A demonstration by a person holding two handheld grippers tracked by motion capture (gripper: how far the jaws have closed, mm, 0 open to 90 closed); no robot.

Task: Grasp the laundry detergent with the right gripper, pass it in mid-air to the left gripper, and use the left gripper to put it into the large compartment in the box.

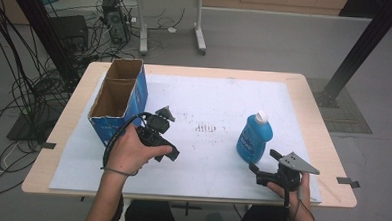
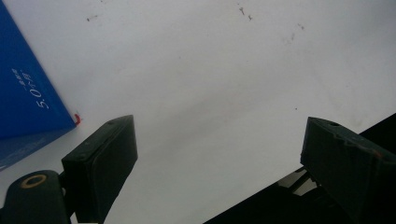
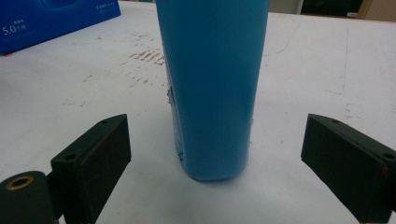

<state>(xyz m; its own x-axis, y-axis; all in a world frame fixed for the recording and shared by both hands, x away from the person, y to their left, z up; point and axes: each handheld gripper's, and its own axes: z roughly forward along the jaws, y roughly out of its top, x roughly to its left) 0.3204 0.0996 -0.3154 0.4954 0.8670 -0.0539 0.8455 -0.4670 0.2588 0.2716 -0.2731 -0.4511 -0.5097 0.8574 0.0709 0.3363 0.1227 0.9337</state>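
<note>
White table (image 1: 192, 155), upright blue bottle (image 1: 254, 138)

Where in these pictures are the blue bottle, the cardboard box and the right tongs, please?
blue bottle (image 1: 254, 139): high view, middle of its body.
cardboard box (image 1: 134, 95): high view, its blue side wall.
right tongs (image 1: 263, 161): high view, midway between the open fingertips, just short of the bottle.

A glossy blue plastic bottle (image 1: 254, 138) stands on the matt white, scuffed sheet (image 1: 209, 106) covering the pale wood surface (image 1: 311, 115). The open box (image 1: 118, 99) is printed cardboard, brown and raw inside.
</note>
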